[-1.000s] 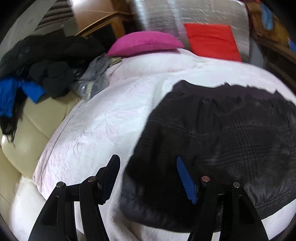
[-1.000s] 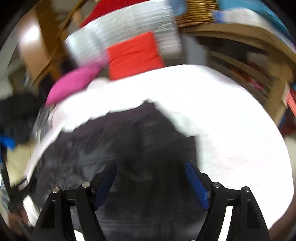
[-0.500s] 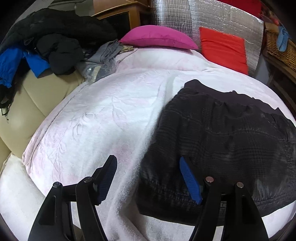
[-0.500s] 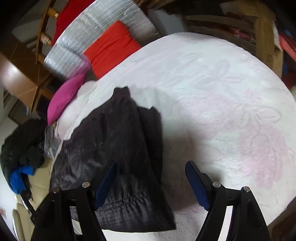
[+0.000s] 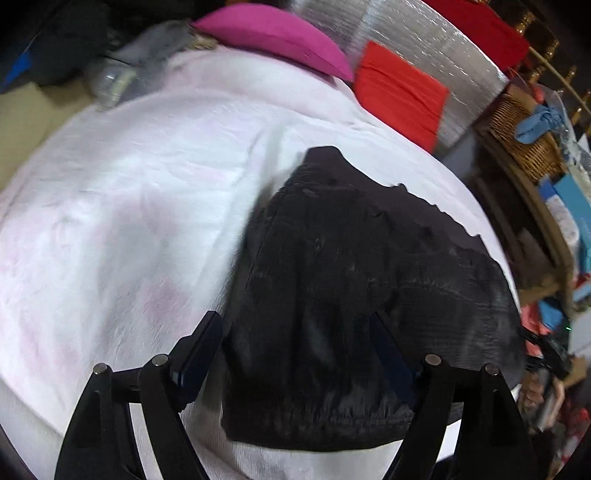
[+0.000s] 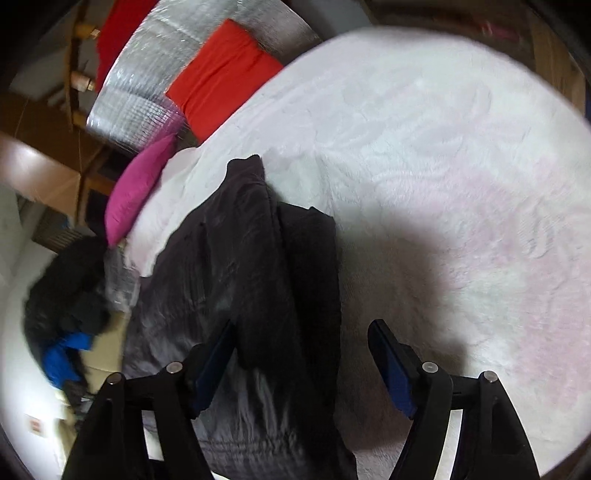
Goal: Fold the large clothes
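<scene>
A black quilted garment (image 5: pixel 351 277) lies folded on a white and pink blanket (image 5: pixel 129 203). My left gripper (image 5: pixel 295 350) hovers over its near left corner. Its jaws are opening, the cloth lies under and between the fingers, and no pad presses on it. In the right wrist view the same garment (image 6: pixel 240 266) runs from the pillow down to the bottom edge, with a narrow folded strip along its right side. My right gripper (image 6: pixel 303 365) stands open above that right edge, its left finger over the black cloth and its right finger over bare blanket (image 6: pixel 443 166).
At the blanket's far end lie a magenta pillow (image 5: pixel 273 33), a red cushion (image 5: pixel 399 96) and a silver foil mat (image 5: pixel 424 48). A heap of dark and blue clothes (image 6: pixel 66 288) sits on a beige seat at the left. A wicker basket (image 5: pixel 524 136) and cluttered shelves stand at the right.
My left gripper has swung right over the garment's corner and its jaws have widened. My right gripper has rolled and sunk toward the garment's right edge, staying open.
</scene>
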The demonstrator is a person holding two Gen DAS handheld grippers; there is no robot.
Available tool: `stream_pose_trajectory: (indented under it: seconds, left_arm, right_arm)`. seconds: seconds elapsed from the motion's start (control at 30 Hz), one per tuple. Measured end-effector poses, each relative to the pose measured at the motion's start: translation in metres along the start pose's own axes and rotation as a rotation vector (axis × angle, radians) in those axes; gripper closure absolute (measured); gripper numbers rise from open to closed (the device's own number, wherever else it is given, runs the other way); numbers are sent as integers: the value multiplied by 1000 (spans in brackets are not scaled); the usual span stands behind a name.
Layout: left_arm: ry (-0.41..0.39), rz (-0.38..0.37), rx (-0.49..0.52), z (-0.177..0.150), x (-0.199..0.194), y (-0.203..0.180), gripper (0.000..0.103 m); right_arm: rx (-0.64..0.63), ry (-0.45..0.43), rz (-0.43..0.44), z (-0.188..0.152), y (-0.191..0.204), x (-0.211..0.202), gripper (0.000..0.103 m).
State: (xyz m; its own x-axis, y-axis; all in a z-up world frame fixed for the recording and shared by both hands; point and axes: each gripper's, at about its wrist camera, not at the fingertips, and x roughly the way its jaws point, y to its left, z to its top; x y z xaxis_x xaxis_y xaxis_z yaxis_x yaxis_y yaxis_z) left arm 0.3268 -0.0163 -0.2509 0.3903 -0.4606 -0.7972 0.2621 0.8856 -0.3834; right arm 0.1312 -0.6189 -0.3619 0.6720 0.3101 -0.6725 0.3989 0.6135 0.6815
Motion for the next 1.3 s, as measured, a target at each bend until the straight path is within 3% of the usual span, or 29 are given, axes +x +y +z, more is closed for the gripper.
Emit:
stream_pose_trajectory:
  seconds: [0.23, 0.3, 0.47, 0.63, 0.83, 0.97, 1.03, 1.1, 1.17, 1.23, 1.3]
  left_arm:
    - [178, -202, -36, 15, 44, 12, 20]
    - [221, -232, -16, 17, 54, 8, 17]
    - [228, -309, 22, 18, 54, -5, 13]
    - [235, -348, 65, 20, 58, -23, 12]
    - [234, -390, 66, 21, 65, -36, 12]
    - [207, -396, 78, 20, 63, -45, 13]
    - [194, -382, 92, 19, 61, -48, 18]
    - [179, -363, 103, 19, 59, -49, 37]
    - [179, -352, 76, 20, 59, -41, 44]
    - [189, -345, 57, 20, 60, -34, 43]
    - [218, -334, 44, 18, 61, -27, 31]
  right_arm:
    - [23, 73, 101, 23, -11, 25, 18]
    - [31, 87, 154, 28, -14, 28, 6]
    - [10, 161, 325, 36, -4, 50, 6]
    - [-72, 234, 399, 32, 25, 71, 5]
    - [-136, 287, 399, 21, 61, 102, 6]
    - [-139, 272, 342, 13, 69, 103, 19]
    - [-159, 258, 304, 10, 73, 101, 31]
    - [-170, 247, 273, 8, 75, 100, 37]
    - [-182, 242, 257, 7, 75, 99, 39]
    - [-187, 242, 251, 6, 73, 100, 40]
    - [-167, 246, 258, 6, 71, 103, 40]
